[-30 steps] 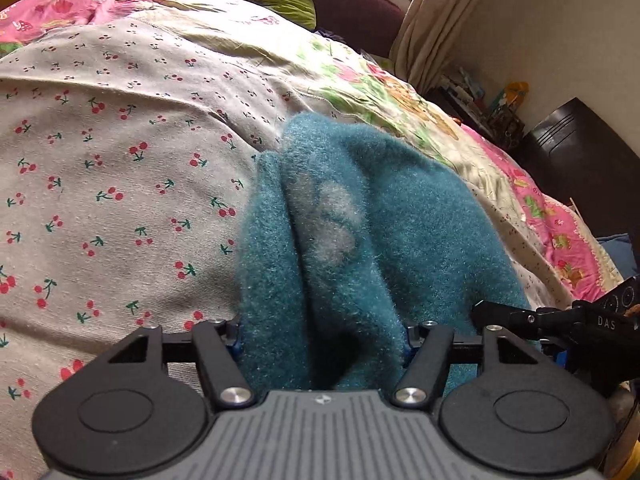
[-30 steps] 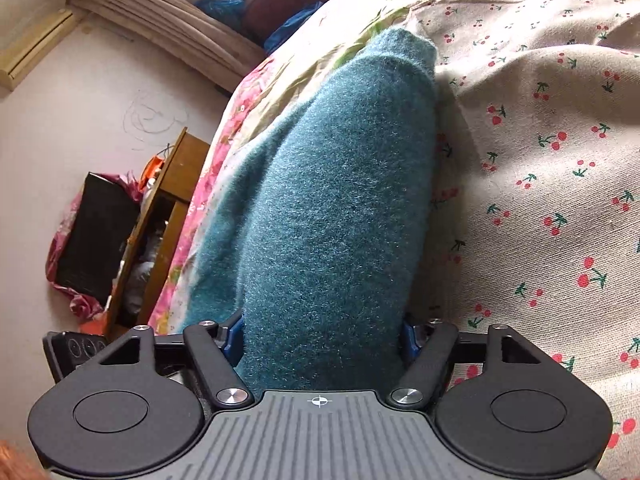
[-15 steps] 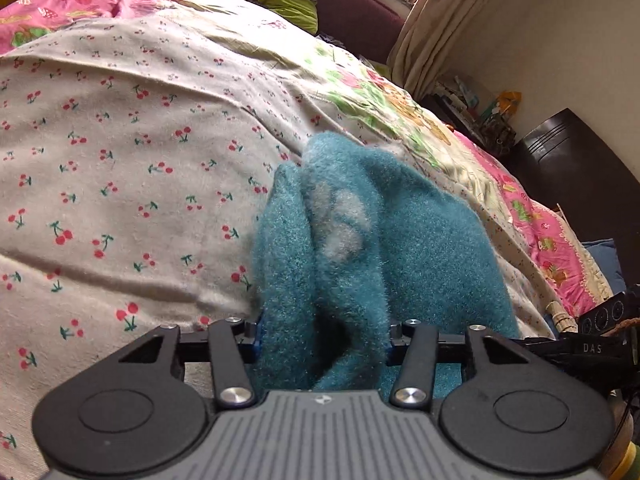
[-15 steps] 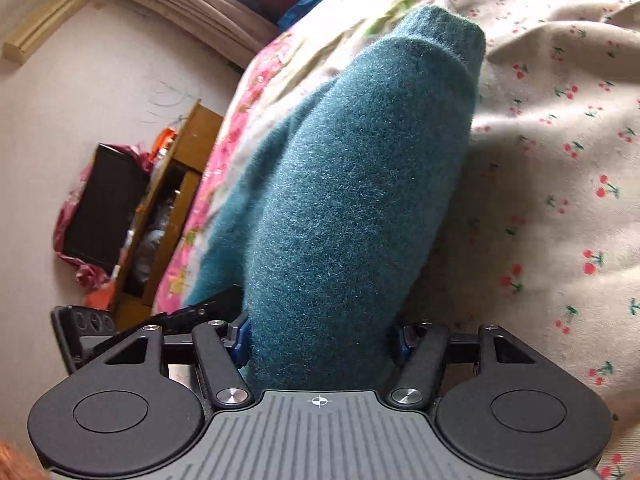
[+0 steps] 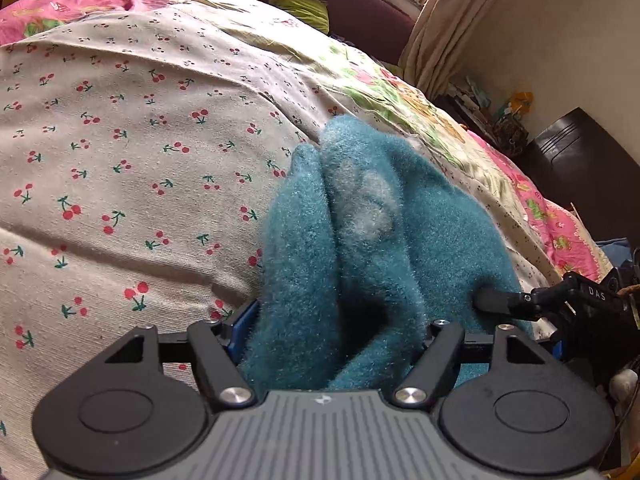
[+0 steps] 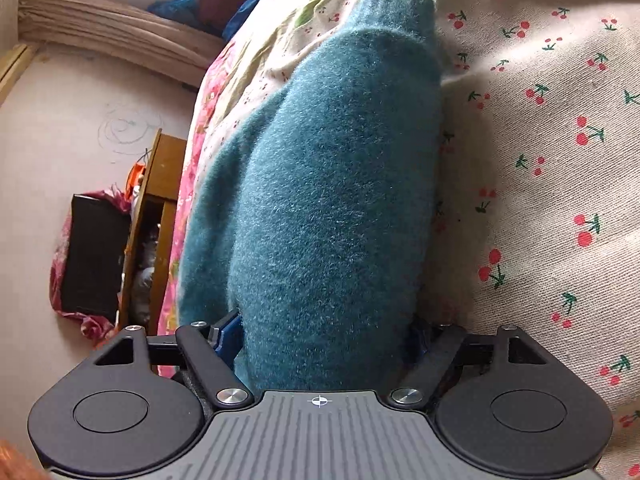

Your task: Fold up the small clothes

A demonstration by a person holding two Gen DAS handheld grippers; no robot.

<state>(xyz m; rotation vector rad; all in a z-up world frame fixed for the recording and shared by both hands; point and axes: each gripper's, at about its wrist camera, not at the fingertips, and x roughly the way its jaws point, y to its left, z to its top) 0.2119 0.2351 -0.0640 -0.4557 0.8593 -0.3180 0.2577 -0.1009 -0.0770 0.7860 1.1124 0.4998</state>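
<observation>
A fuzzy teal knitted garment [image 5: 384, 248] is found lying on a beige bedsheet printed with small red cherries [image 5: 120, 152], near the edge of the bed. In the left wrist view the garment is seen bunched into lengthwise folds, and a pale grey patch is noted on its upper surface. Its near end is located between the jaws of the left gripper [image 5: 336, 344]. These jaws are opening. A blue pad is visible at the left finger, just beside the fabric; whether the pads press on the fabric cannot be told with certainty, as the knit bulges over the fingers.

In the right wrist view the same garment [image 6: 336, 200] is presented as a smooth rounded roll, with a ribbed cuff or hem at its far end. Its near end is placed between the jaws of the right gripper [image 6: 324, 344], which are opening as well and stand wide. A blue pad is seen at the left finger, against the side of the roll.

A black finger of the right gripper [image 5: 504, 304] is observed in the left wrist view, with its tip against the garment's right side.

A pink floral quilt [image 5: 560, 232] is noted along the bed edge, and a wooden cabinet [image 6: 156, 216] against the wall.
</observation>
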